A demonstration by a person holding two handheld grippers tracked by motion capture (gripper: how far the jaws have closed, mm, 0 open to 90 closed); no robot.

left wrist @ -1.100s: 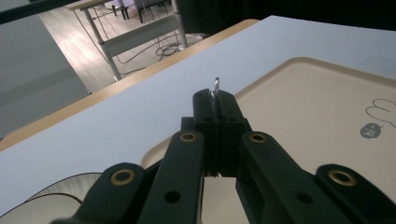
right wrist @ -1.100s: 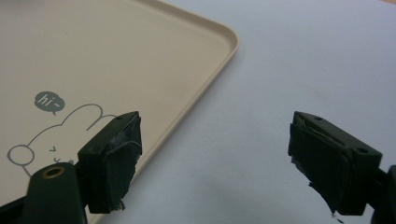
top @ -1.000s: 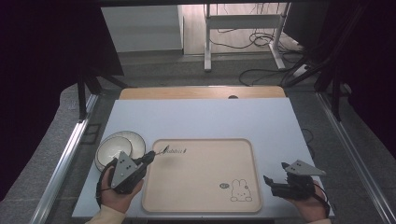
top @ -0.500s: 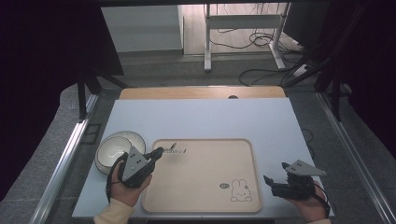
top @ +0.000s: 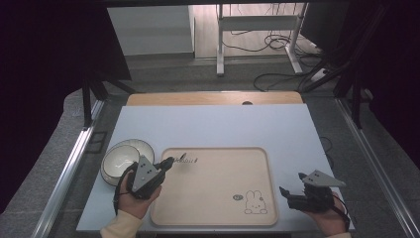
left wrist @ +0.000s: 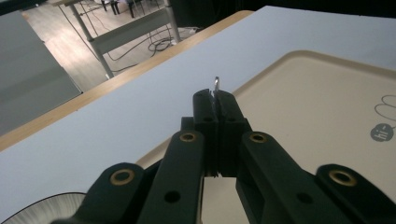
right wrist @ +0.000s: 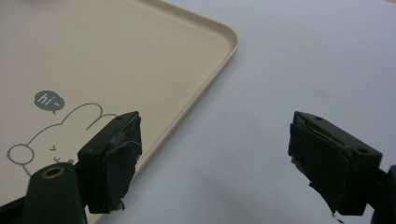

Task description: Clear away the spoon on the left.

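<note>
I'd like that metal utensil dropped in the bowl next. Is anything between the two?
Nothing visible, apart from the left gripper itself, which is shut on the metal utensil at the tray's far-left corner. The bowl sits on the table just left of the tray and looks empty.

Between the matt black plastic jaws of the left gripper (left wrist: 215,100) sits a thin shiny metal piece (left wrist: 216,83), above a smooth matt beige tray (top: 218,208); glossy white bowl (top: 119,157) beside it.
</note>
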